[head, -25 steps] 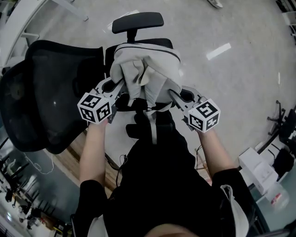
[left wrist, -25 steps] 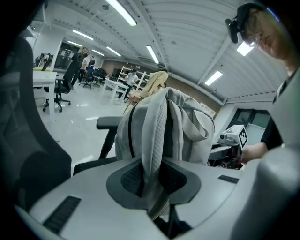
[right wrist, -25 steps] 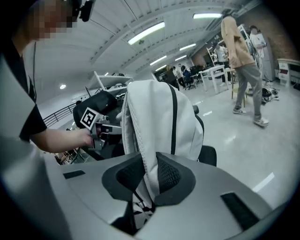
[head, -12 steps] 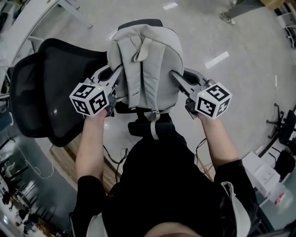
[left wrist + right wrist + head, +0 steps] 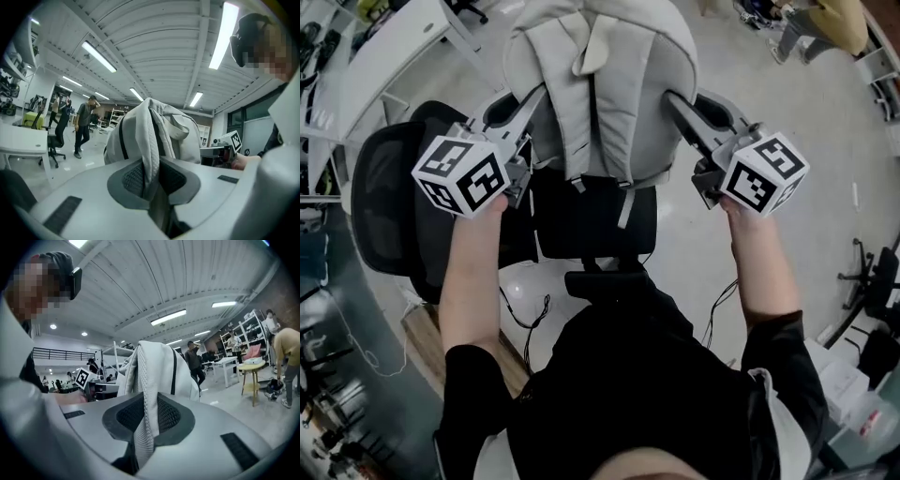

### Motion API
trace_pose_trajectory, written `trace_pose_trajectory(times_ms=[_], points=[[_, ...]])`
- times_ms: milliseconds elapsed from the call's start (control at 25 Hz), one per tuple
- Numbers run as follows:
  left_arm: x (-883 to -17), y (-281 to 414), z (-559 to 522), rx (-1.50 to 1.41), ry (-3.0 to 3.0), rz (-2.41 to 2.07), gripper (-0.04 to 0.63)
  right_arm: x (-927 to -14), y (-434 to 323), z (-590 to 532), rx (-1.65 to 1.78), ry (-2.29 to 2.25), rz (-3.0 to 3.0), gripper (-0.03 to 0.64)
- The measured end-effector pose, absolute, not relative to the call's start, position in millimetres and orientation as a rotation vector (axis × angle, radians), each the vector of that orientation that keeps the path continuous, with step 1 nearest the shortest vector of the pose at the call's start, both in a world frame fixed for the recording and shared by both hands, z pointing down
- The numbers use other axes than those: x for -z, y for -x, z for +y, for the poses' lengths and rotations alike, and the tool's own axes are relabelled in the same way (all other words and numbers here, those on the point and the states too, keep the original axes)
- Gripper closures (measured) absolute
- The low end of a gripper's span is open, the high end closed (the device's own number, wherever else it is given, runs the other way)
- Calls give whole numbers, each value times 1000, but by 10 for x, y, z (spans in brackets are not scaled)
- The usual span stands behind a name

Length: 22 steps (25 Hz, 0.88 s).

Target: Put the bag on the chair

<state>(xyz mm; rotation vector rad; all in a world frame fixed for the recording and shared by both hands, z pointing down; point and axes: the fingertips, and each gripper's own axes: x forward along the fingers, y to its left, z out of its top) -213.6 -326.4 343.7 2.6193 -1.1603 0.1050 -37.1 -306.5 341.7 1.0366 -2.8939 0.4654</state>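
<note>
A light grey backpack (image 5: 600, 84) hangs high in the air, its shoulder straps turned toward me. My left gripper (image 5: 530, 111) is shut on a fold of padded fabric at the bag's left side (image 5: 151, 164). My right gripper (image 5: 680, 108) is shut on the mesh-edged fabric at the bag's right side (image 5: 143, 418). Both grippers point nearly level with the bag between them. Below the bag stands a black office chair (image 5: 595, 225), with a black mesh chair back (image 5: 389, 202) to its left.
A white desk (image 5: 389, 42) stands at the upper left. People stand further off in the room (image 5: 84, 126), and one bends over at the upper right (image 5: 830, 23). A yellow stool (image 5: 253, 376) is on the right. Cables (image 5: 530, 319) lie on the floor by my legs.
Both grippers have risen with the backpack, which hung low and crumpled and now hangs stretched out, high and close to the camera. The chair shows lower in the picture.
</note>
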Motion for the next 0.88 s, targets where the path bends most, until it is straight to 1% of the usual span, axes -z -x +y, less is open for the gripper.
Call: trace_pose_trajectory(times_ms=[120,240,560,880], points=[[-3249,2131,-3387,-100,-2644,-1189,533,-3196,381,-3235,-420,-1018,-2934,549],[-3399,2151,-3394,-110,-2615,-1194,534,-3311,403,-3249,-453,-1004,-2932,549],[-4590,2115,-3162,-264,-2418,-1128,534,-4468,356,-3019,-753,-1008,-2711,549],[-5519,2206,-2951,-334,-2309,-1090,534,-5346,432,-2930,-856,-943,-2596,549]])
